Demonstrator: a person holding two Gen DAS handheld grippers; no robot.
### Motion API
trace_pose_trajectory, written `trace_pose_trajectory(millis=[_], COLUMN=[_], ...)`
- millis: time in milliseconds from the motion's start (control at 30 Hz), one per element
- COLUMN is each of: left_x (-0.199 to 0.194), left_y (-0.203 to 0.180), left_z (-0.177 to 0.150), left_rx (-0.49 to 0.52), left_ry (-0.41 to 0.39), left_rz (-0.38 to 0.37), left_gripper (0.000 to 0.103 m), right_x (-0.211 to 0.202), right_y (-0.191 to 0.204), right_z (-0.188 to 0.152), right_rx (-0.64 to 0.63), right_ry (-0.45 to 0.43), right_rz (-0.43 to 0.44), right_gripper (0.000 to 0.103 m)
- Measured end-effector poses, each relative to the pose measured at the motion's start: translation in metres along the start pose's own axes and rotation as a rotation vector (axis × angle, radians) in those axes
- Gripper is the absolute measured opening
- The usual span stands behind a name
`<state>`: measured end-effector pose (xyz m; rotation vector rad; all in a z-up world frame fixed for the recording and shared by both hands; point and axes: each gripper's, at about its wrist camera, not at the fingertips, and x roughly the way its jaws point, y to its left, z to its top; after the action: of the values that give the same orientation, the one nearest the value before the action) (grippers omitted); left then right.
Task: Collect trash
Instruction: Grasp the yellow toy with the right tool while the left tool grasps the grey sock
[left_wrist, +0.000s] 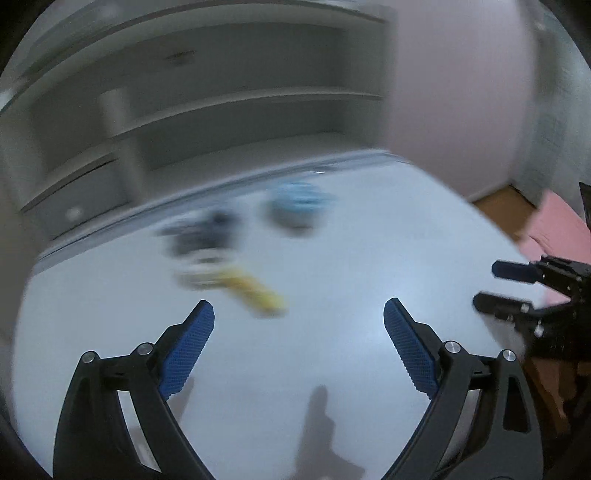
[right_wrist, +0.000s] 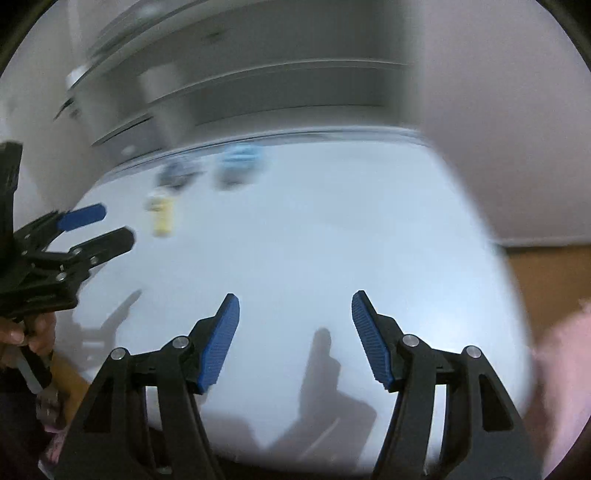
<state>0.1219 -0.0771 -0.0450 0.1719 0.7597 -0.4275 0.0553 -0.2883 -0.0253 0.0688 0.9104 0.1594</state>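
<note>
Both grippers, left (left_wrist: 299, 314) and right (right_wrist: 295, 306), hovering wide open, empty | blurred trash (left_wrist: 255, 290) lying near tabletop (left_wrist: 332, 277) far edge | advice: steadying first, reaching yellow piece, straddling it before closing

Both wrist views look forward and down along their own fingers, from above the near edge of the white surface (left_wrist: 332, 240) toward the shelving (left_wrist: 240, 110) at the far side. Each catches the other gripper at its frame edge. Both share the blurred items far left on the surface and the shelving.
</note>
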Motion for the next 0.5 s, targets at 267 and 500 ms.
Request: trace_pose_trajectory(millis=[267,500], left_x=[0.009,0.031], left_y=[0.099,0.108], left_z=[-0.002,0.012], left_rx=[-0.174,-0.171], left_ry=[0.04,0.046], left_rz=[0.084,0.057], left_gripper=[0.091,0.091], right_x=[0.09,0.113], right_y=[0.108,0.122], right_z=[0.062,0.073], right_rx=[-0.178,-0.241], right_ry=[0.068,0.075], right_rz=[0.094,0.065], right_gripper=[0.062,0.054])
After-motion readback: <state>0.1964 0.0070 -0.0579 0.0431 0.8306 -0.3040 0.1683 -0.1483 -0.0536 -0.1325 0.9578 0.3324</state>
